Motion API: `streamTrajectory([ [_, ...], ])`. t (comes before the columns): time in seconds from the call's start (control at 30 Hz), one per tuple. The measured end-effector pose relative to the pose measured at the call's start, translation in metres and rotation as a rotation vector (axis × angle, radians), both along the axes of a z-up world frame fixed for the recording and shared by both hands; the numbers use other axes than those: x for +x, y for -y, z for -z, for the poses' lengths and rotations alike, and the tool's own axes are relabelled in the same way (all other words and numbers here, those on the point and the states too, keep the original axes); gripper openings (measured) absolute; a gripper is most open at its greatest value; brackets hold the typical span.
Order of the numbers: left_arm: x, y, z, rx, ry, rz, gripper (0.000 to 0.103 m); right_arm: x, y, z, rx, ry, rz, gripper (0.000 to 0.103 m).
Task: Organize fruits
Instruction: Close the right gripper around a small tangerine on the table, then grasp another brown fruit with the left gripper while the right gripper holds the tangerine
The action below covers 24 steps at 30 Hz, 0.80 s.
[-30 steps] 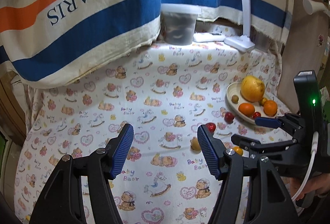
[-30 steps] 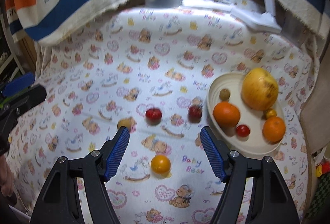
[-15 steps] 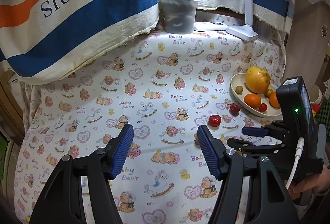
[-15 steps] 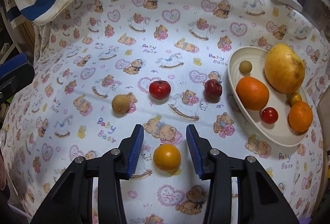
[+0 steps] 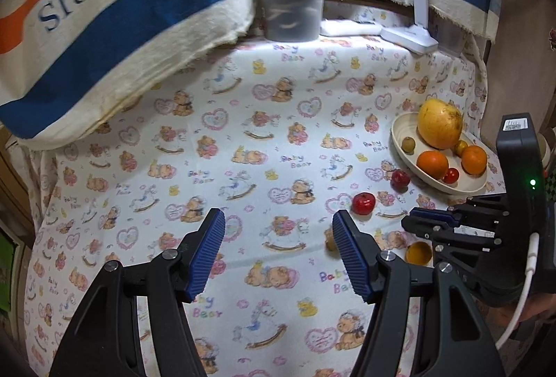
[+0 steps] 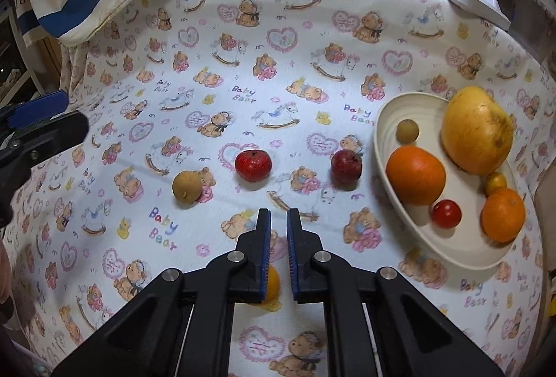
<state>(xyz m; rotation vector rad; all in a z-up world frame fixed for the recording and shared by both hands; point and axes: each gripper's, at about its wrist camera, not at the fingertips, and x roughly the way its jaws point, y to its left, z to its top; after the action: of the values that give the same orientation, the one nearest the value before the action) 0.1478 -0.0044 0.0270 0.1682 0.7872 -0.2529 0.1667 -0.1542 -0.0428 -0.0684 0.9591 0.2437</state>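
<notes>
A cream oval bowl (image 6: pixel 389 120) is seen at the right of the cloth, its long axis running from near right to far left. In it lie a large yellow fruit (image 6: pixel 477 130), two oranges, a small red fruit, a brownish one and a little yellow one. The right gripper (image 6: pixel 278 220) has just been closing and is shut; the small orange fruit (image 6: pixel 271 283) lies beneath its fingers, not clearly between the pads. The left gripper (image 5: pixel 278 252) is held open, empty.

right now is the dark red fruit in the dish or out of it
Out: the dark red fruit lies on the cloth, beside the dish and outside its rim.
</notes>
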Motion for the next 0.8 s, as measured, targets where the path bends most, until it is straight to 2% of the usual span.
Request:
streamTrajectory([
  [0.13,0.006,0.010,0.006,0.003,-0.029,0.015,0.063,-0.009,0.002,-0.002,0.015,-0.013,-0.012,0.011],
  [0.17,0.006,0.011,0.007,0.004,-0.027,0.014,0.063,-0.013,0.001,-0.003,0.021,-0.005,-0.026,0.021],
  [0.2,0.006,0.012,0.007,0.005,-0.024,0.011,0.063,-0.017,0.001,-0.005,0.022,0.012,-0.033,0.043],
  [0.27,0.007,0.011,0.007,0.006,-0.021,0.001,0.063,-0.024,0.001,-0.009,0.015,0.054,-0.027,0.074],
  [0.37,0.006,0.009,0.006,0.011,-0.020,-0.005,0.063,-0.026,0.000,-0.010,0.020,0.051,-0.031,0.072],
  [0.47,0.002,0.006,0.003,0.022,-0.006,-0.013,0.063,-0.026,-0.002,-0.007,0.020,0.026,-0.028,0.057],
  [0.67,-0.001,0.002,-0.001,0.023,0.004,-0.025,0.063,-0.024,-0.006,0.005,0.016,-0.006,-0.019,0.051],
  [0.8,-0.004,0.005,-0.003,0.030,0.006,-0.019,0.063,-0.021,-0.009,0.010,0.007,-0.026,-0.016,0.039],
])
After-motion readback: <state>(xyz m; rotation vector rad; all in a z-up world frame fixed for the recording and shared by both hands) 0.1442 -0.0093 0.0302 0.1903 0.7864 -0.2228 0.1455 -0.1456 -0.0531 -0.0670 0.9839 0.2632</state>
